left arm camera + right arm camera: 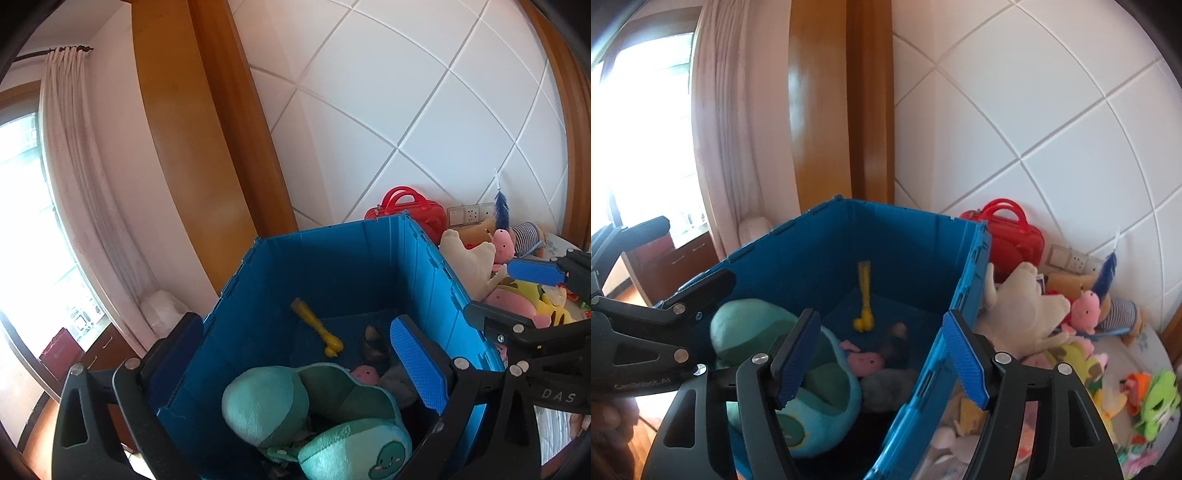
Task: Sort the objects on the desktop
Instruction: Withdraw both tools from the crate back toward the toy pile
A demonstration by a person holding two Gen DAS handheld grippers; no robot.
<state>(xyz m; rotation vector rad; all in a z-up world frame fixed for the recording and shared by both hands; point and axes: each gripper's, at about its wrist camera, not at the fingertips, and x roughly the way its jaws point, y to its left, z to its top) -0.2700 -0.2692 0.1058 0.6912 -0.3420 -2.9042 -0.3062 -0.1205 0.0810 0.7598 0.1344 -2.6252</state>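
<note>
A blue plastic crate (332,258) (831,240) stands in front of both grippers. In it lie a large teal turtle plush (295,410) (798,354), a yellow toy (317,328) (863,299), a small pink plush (365,374) (864,363) and a dark toy (373,345). My left gripper (295,365) is open and empty above the crate. My right gripper (882,358) is open and empty over the crate's right wall; it also shows in the left wrist view (535,273).
To the right of the crate lies a pile of plush toys: a cream one (1027,306), a pink one (1084,308), green and yellow ones (1152,402). A red case (1012,232) leans on the white padded wall. A curtain and window are at the left.
</note>
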